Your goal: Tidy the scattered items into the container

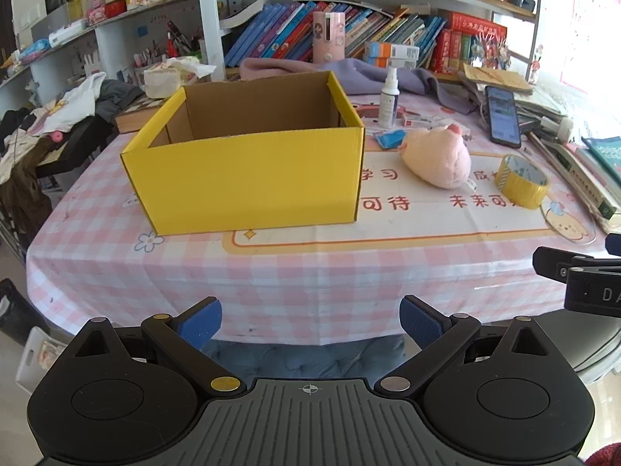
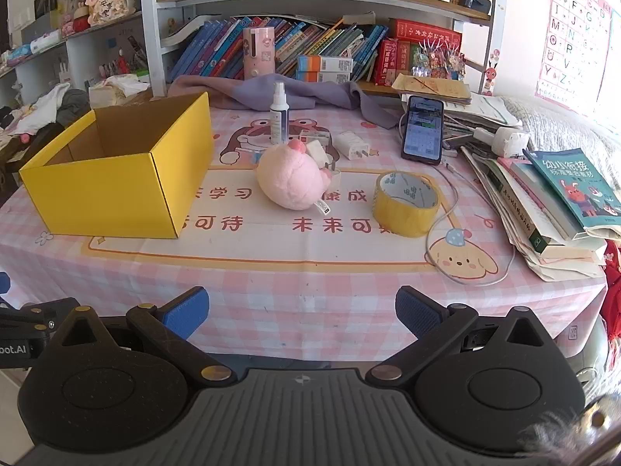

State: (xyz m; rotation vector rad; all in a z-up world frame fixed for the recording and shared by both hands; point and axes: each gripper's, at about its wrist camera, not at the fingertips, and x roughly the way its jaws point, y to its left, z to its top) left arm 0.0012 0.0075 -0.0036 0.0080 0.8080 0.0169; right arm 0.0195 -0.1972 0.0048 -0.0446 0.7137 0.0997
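Yellow cardboard formed the open box (image 2: pixel 116 178) at the left of the pink-checked tabletop (image 2: pixel 295 283), its brown inside showing nothing from either view. To its right a white spray bottle (image 2: pixel 279 116) stood upright toward the back, with a pink plush toy (image 2: pixel 291 182) lying nearer the front and a white charger plug (image 2: pixel 351 144) just behind it. Farther right sat a roll of yellow tape (image 2: pixel 405 204) on its side, then a phone (image 2: pixel 423 128) propped against stacked books (image 2: pixel 551 202). Both the left claw (image 1: pixel 310 322) and the right claw (image 2: pixel 302 310) hung short of the tabletop's near edge, blue pads spread wide, gripping nothing.
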